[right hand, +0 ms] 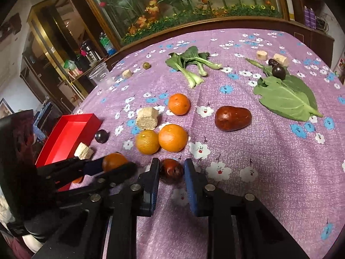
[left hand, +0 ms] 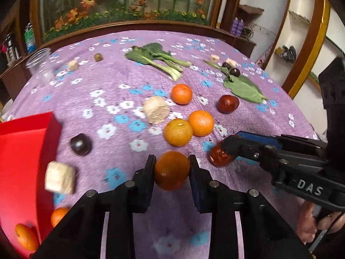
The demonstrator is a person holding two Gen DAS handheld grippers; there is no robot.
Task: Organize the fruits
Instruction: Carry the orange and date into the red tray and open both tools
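Note:
In the left wrist view my left gripper (left hand: 172, 159) is shut on an orange (left hand: 171, 172), its pads pressing both sides just above the purple flowered cloth (left hand: 120, 146). My right gripper (right hand: 172, 161) is shut on a small red-brown date (right hand: 171, 170) that rests on the cloth; from the left wrist view this gripper (left hand: 224, 150) comes in from the right over the same date (left hand: 218, 158). The red box (left hand: 19, 151) stands at the left with two oranges (left hand: 23, 237) at its near end. In the right wrist view the left gripper (right hand: 117, 165) shows with its orange (right hand: 112, 159).
Loose on the cloth lie three more oranges (left hand: 181, 93), a larger red date (left hand: 228, 104), a dark plum (left hand: 80, 144), beige chunks (left hand: 156, 110), bok choy (left hand: 159, 60) and a big leaf (left hand: 243, 88). A clear plastic cup (left hand: 39, 67) stands far left.

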